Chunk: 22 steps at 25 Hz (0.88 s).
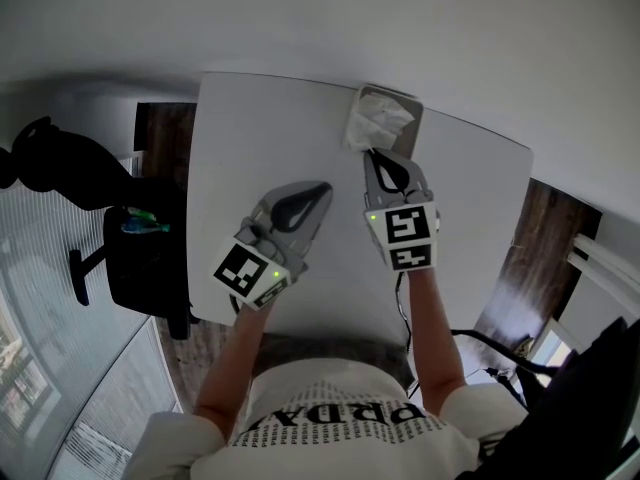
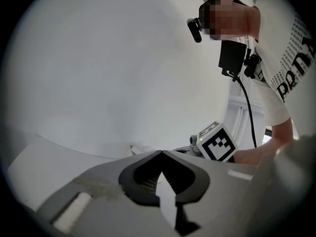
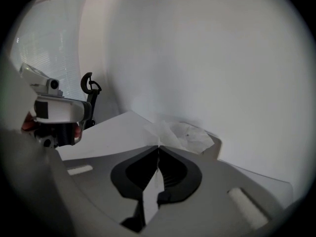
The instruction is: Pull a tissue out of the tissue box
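The grey rectangular tissue box (image 1: 412, 108) stood at the far edge of the white flat-topped table (image 1: 250, 138), against the wall. A crumpled white paper tissue (image 1: 378, 123) stood out of its top opening, bunched toward the box's near-left corner.

The right gripper (image 1: 372, 153) was the nearer of the two. Its tips lay at the tissue's near lower edge, so the sheet extended directly ahead of and slightly above them. The fingers were fully closed and appeared to pinch that edge between the tips, though the amount of paper caught could not be confirmed. The right forearm was extended straight forward and the gripper was pitched downward.

The left gripper (image 1: 325, 186) was held over the table, well short of the box, fingers closed on nothing and pointing nearly level.
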Tool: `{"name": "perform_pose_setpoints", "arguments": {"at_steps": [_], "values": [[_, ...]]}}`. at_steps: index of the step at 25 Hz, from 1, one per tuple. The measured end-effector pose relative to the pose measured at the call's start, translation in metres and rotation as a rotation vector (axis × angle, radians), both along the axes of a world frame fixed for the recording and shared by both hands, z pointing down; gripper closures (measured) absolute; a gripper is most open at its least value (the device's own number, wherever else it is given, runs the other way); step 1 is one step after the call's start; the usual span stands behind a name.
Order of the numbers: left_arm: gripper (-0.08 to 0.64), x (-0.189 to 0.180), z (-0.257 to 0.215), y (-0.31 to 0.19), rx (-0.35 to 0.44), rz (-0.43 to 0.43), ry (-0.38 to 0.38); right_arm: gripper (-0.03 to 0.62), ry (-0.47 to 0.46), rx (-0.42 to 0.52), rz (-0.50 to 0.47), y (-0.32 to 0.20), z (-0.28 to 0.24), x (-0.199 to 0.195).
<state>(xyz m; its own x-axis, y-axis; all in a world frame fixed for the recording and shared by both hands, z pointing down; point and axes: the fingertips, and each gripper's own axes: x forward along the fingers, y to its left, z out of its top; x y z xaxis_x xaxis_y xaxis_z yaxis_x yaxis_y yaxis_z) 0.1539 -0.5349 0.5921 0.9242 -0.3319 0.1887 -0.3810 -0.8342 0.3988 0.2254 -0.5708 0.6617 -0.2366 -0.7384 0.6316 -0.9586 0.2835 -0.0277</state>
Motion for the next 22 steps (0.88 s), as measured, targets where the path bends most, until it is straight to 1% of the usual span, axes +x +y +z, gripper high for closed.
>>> {"name": "perform_pose_setpoints", "arguments": {"at_steps": [3, 8, 17, 22], "values": [[0.568, 0.001, -0.010, 0.002, 0.015, 0.004, 0.006, 0.583, -0.013, 0.008, 0.012, 0.002, -0.010, 0.002], [0.568, 0.002, -0.027, 0.004, 0.045, 0.009, 0.016, 0.583, -0.006, 0.029, 0.005, 0.004, -0.026, 0.001], [0.568, -0.005, -0.056, 0.020, 0.091, 0.015, 0.022, 0.583, -0.021, 0.068, 0.020, 0.016, -0.062, 0.001], [0.568, -0.005, -0.079, 0.031, 0.123, 0.027, 0.038, 0.583, -0.001, 0.097, 0.020, 0.028, -0.086, 0.004]]}}
